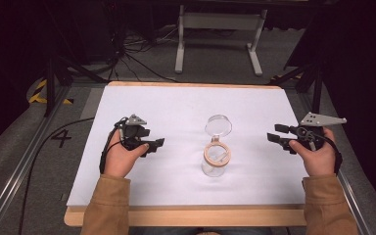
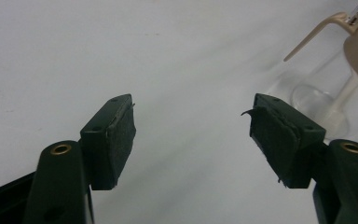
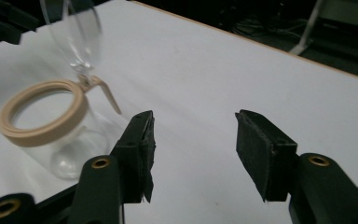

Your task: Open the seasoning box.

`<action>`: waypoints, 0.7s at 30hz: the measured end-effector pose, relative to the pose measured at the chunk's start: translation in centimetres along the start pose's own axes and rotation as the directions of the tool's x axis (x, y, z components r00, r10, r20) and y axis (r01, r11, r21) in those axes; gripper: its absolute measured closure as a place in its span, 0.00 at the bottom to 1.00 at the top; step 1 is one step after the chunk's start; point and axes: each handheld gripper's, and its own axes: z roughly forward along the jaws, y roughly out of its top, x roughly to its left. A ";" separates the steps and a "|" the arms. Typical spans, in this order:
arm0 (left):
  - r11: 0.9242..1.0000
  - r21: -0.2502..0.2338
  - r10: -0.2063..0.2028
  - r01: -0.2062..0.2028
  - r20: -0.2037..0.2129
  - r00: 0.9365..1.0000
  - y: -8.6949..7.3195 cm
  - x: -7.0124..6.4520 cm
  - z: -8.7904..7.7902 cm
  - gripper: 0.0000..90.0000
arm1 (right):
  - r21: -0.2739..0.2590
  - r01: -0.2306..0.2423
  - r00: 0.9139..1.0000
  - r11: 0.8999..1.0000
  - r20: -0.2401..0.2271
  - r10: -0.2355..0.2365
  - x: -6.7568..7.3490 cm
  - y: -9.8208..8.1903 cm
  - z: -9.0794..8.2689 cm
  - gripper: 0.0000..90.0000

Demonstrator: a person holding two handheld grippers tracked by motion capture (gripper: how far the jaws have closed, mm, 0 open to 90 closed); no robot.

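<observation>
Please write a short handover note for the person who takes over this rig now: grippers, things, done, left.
Left gripper: jaws open, nothing between them, left of the jar.
Right gripper: jaws open, nothing between them, right of the jar.
Glass jar: upright mid-table, beige ring on its mouth, clear hinged lid swung open.
Done: the jar stands open.
Left: cannot tell; probably closing the lid again.
</observation>
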 end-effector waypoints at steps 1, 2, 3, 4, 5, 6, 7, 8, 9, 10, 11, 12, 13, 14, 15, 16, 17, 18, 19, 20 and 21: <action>1.000 0.007 0.004 -0.004 -0.020 1.000 -0.1 0.2 0.1 0.35 | 0.015 -0.014 1.000 1.000 0.011 0.014 -0.4 -0.3 0.1 0.53; 1.000 0.023 0.008 -0.007 -0.033 0.999 -0.1 0.3 0.0 0.35 | 0.033 -0.030 0.999 0.999 0.027 0.029 -1.0 -0.8 0.2 0.53; 1.000 0.006 0.001 0.000 -0.058 0.998 -0.2 0.4 0.2 0.35 | 0.041 -0.039 0.998 0.998 0.042 0.038 -1.3 -1.1 0.3 0.53; 1.000 0.019 0.006 -0.004 -0.082 0.997 -0.2 0.5 0.2 0.35 | 0.054 -0.063 0.997 0.997 0.055 0.060 -1.7 -1.4 0.4 0.53; 1.000 0.020 0.010 -0.008 -0.097 0.995 -0.3 0.6 0.3 0.35 | 0.069 -0.075 0.995 0.995 0.063 0.071 -2.1 -1.8 0.6 0.53; 0.999 0.031 0.014 -0.011 -0.101 0.995 -0.4 0.7 0.3 0.35 | 0.075 -0.092 0.994 0.993 0.064 0.087 -2.5 -2.1 0.7 0.53; 1.000 0.031 0.007 -0.004 -0.098 0.995 -0.4 0.8 0.3 0.35 | 0.086 -0.102 0.993 0.991 0.069 0.096 -2.9 -2.5 0.9 0.53; 1.000 0.031 0.004 -0.001 -0.095 0.995 -0.5 0.9 0.4 0.35 | 0.093 -0.106 0.992 0.990 0.075 0.100 -3.1 -2.7 1.1 0.52; 0.999 0.036 -0.001 0.005 -0.093 0.996 -0.5 0.9 0.5 0.35 | 0.112 -0.107 0.991 0.988 0.091 0.097 -3.4 -3.1 1.2 0.52; 0.999 0.040 -0.006 0.010 -0.095 0.995 -0.7 1.1 0.7 0.35 | 0.121 -0.109 0.990 0.987 0.101 0.097 -3.6 -3.2 1.3 0.52; 0.999 0.050 -0.004 0.009 -0.096 0.995 -0.7 1.2 0.8 0.35 | 0.139 -0.106 0.989 0.985 0.118 0.090 -3.9 -3.6 1.5 0.52; 0.998 0.054 -0.004 0.010 -0.098 0.995 -0.8 1.2 0.9 0.35 | 0.152 -0.111 0.988 0.982 0.127 0.092 -4.1 -3.9 1.7 0.52; 0.998 0.058 -0.007 0.013 -0.096 0.995 -0.8 1.2 1.0 0.35 | 0.165 -0.117 0.986 0.979 0.138 0.094 -4.4 -4.2 1.9 0.52; 0.998 0.065 -0.002 0.008 -0.095 0.995 -0.9 1.2 1.1 0.35 | 0.175 -0.121 0.985 0.977 0.141 0.096 -4.6 -4.4 1.9 0.52; 0.998 0.067 -0.008 0.014 -0.091 0.996 -0.9 1.2 1.2 0.35 | 0.183 -0.131 0.984 0.974 0.145 0.105 -4.8 -4.8 2.1 0.52; 0.998 0.066 -0.003 0.009 -0.091 0.996 -0.9 1.2 1.3 0.34 | 0.190 -0.141 0.983 0.972 0.147 0.114 -5.0 -5.0 2.2 0.51; 0.997 0.071 -0.007 0.013 -0.093 0.996 -0.9 1.2 1.3 0.34 | 0.204 -0.146 0.982 0.968 0.149 0.116 -5.3 -5.3 2.4 0.51; 0.997 0.072 -0.007 0.013 -0.090 0.996 -1.0 1.2 1.4 0.34 | 0.218 -0.149 0.981 0.965 0.155 0.117 -5.4 -5.6 2.6 0.51; 0.997 0.077 -0.006 0.013 -0.091 0.996 -1.0 1.3 1.4 0.34 | 0.226 -0.145 0.981 0.963 0.160 0.110 -5.6 -5.8 2.7 0.51; 0.997 0.078 -0.007 0.014 -0.089 0.996 -1.1 1.4 1.5 0.34 | 0.239 -0.146 0.979 0.960 0.173 0.106 -5.8 -6.0 2.9 0.51; 0.996 0.082 -0.010 0.017 -0.088 0.996 -1.1 1.4 1.6 0.34 | 0.250 -0.144 0.977 0.957 0.188 0.098 -5.9 -6.4 3.1 0.51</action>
